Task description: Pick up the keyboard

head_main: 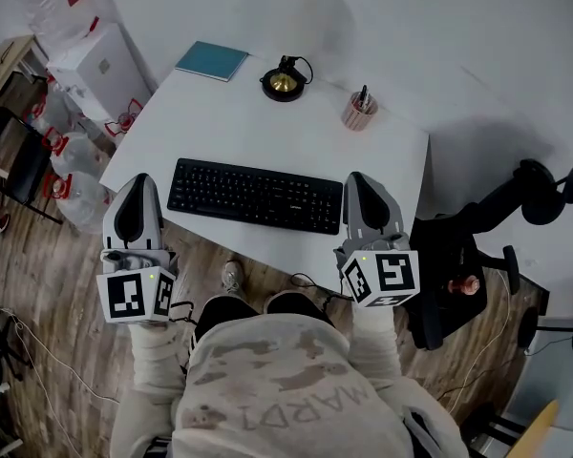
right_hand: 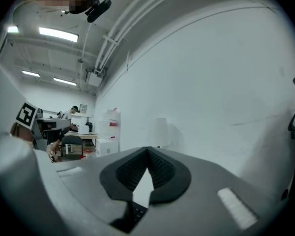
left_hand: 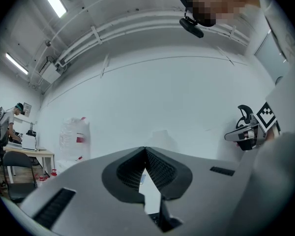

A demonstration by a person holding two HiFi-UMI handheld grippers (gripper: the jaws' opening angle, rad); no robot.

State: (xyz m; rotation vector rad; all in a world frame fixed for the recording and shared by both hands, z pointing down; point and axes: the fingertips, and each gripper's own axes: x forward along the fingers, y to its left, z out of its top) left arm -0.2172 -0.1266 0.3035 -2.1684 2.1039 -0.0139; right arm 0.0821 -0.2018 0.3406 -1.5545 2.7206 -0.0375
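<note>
- Keyboard [head_main: 255, 196]: black, lying flat on the white bench [head_main: 229, 127] near its front edge; not lifted.
- Left hand-held gripper [head_main: 141, 181]: jaws closed together, nothing held; just beside the keyboard's left end.
- Right hand-held gripper [head_main: 355, 179]: jaws closed together, nothing held; at the keyboard's right end, contact not discernible.
- Progress: approach stage only, by my reading; opening the jaws, gripping and lifting all remain.

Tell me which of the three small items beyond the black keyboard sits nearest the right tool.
The pink ribbed pen cup. It stands straight beyond the right tool; the black-and-brass round item and the flat teal notebook lie farther left.
</note>
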